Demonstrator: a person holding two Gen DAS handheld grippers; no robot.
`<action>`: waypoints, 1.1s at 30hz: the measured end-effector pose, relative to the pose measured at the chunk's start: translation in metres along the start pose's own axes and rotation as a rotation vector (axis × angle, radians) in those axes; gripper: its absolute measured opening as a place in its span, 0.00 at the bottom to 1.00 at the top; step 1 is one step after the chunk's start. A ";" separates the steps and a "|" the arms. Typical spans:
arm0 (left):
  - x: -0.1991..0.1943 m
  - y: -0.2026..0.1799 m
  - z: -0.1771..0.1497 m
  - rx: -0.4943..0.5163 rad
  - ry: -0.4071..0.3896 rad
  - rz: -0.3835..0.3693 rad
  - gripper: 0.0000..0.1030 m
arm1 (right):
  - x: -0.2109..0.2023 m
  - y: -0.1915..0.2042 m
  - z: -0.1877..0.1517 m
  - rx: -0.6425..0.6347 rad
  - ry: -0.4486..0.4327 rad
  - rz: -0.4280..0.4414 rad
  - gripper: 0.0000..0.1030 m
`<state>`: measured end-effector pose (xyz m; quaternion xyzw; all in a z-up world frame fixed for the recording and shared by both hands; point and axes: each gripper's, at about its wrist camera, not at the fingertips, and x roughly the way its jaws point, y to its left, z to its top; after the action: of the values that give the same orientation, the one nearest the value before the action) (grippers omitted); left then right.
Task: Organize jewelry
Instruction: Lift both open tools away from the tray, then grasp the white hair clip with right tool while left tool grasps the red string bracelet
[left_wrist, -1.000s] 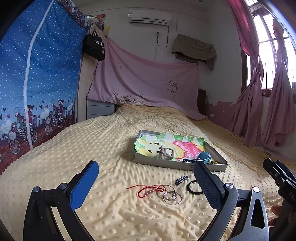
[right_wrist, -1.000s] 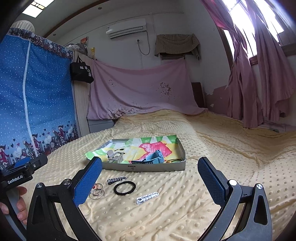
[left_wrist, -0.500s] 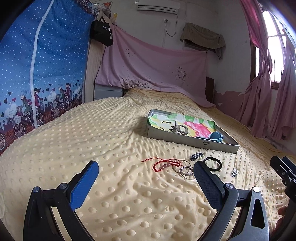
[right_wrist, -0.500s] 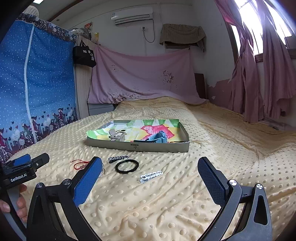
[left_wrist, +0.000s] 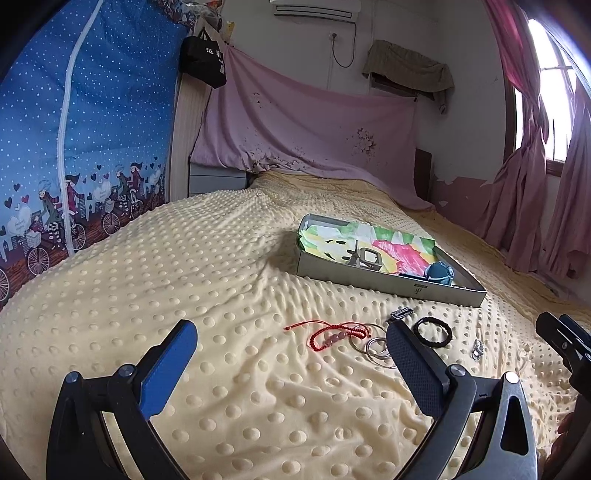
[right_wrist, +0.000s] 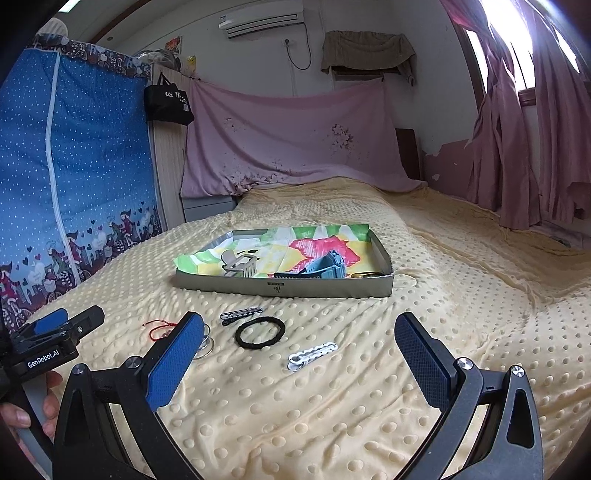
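Left gripper (left_wrist: 291, 354) lowered | red cord bracelet (left_wrist: 328, 334) slack, looped

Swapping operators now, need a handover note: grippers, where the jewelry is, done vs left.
Left gripper: open, empty, above the blanket.
Right gripper: open, empty.
In the tray: blue watch, grey clip, a gold piece at its right corner.
Loose on the blanket in front of the tray: red cord bracelet, silver rings, black hair tie, dark chain piece, white chain piece.
Left: move those five into the tray.
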<state>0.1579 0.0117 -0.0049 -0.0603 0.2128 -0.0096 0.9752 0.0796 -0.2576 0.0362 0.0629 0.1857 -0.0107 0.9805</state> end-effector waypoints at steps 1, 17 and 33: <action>0.003 -0.001 0.003 0.011 0.007 -0.002 1.00 | 0.004 0.000 0.001 0.003 0.005 0.005 0.99; 0.079 -0.010 -0.003 0.084 0.222 -0.137 0.81 | 0.070 0.001 -0.017 0.019 0.166 0.070 0.66; 0.109 -0.009 -0.018 0.048 0.333 -0.205 0.42 | 0.121 -0.005 -0.040 0.074 0.350 0.081 0.48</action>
<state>0.2495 -0.0042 -0.0651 -0.0558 0.3634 -0.1239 0.9217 0.1770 -0.2576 -0.0455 0.1076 0.3502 0.0332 0.9299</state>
